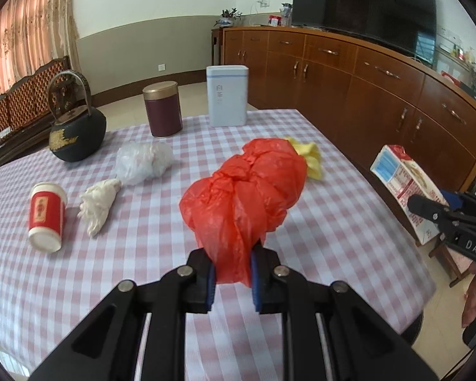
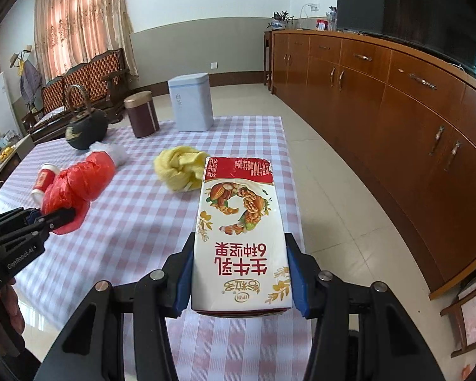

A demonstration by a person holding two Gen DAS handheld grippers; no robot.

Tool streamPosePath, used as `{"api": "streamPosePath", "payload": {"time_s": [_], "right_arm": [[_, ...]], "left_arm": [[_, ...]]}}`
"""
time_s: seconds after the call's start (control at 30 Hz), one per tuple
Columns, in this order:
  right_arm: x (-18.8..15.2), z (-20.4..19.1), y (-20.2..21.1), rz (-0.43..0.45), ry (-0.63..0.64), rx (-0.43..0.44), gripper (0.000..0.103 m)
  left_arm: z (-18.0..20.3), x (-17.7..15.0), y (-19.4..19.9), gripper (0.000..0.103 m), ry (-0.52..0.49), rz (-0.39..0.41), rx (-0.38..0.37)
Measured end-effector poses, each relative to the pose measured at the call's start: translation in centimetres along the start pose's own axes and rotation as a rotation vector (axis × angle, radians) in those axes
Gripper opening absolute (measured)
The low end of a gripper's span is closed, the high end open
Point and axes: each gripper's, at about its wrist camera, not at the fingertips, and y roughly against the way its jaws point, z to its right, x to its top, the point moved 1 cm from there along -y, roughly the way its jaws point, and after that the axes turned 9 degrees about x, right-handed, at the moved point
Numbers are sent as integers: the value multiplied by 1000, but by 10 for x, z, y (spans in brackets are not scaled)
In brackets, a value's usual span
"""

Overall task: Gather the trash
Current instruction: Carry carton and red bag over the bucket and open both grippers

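Red bag (image 1: pixel 247 187), crumpled, hangs pinched in the left claw (image 1: pixel 232 274). Carton (image 2: pixel 241 235), intact, lies lengthwise clamped in the right claw (image 2: pixel 239 281), clear of the table (image 2: pixel 136 209).

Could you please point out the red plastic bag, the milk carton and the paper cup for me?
red plastic bag (image 1: pixel 247 184), left wrist view, on its crumpled middle.
milk carton (image 2: pixel 241 231), right wrist view, on its white printed front face.
paper cup (image 1: pixel 46 216), left wrist view, on its red label.

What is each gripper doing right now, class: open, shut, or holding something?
Left gripper: shut on the red plastic bag.
Right gripper: shut on the milk carton.
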Motion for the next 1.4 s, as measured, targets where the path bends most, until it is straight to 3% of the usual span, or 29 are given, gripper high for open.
{"api": "streamPosePath", "payload": {"time_s": [0.6,1.4], "right_arm": [[-65,-8,89,33,-1,-44,53],[-157,85,159,-3,-121,-186,53]], "left_arm": [[38,-42,67,18,-40,23,-97],[160,-88,88,18,-230,-15,-272]]}}
